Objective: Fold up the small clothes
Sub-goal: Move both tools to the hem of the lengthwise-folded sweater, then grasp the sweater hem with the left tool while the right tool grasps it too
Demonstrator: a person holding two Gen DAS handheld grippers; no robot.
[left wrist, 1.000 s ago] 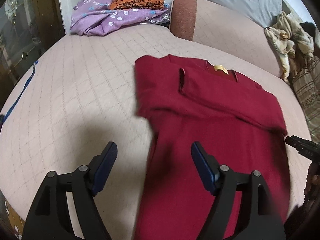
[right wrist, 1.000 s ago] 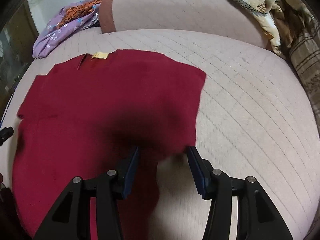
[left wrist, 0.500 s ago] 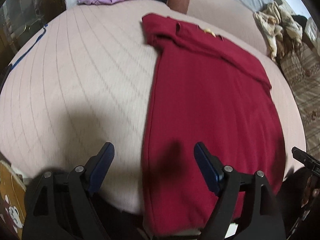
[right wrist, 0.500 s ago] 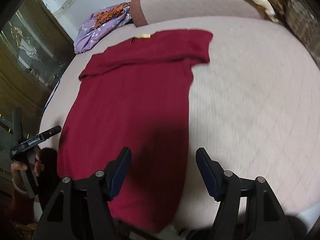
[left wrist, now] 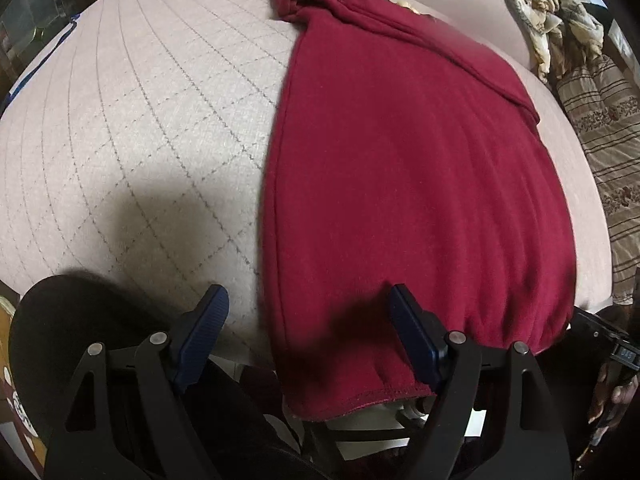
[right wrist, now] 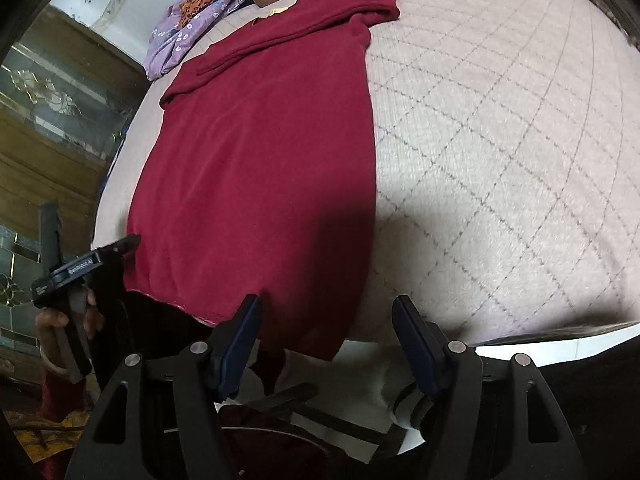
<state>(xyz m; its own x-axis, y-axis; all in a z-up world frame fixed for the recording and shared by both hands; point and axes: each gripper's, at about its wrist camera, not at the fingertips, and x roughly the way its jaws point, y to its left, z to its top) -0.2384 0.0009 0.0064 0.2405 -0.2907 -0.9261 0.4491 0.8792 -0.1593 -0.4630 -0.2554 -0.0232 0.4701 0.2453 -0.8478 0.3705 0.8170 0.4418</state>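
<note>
The red shirt (left wrist: 408,184) is laid flat on the quilted bed (left wrist: 132,120), its long axis running from the near edge, where the hem overhangs, up to the collar at the far end; both sleeves are already folded in. The left gripper (left wrist: 308,334) is held wide open over the hem's left corner, nothing gripped. The right gripper (right wrist: 326,344) is spread just as wide at the hem's right corner, empty too. Both are about equally near; the hem looks set to be pinched and carried toward the collar.
</note>
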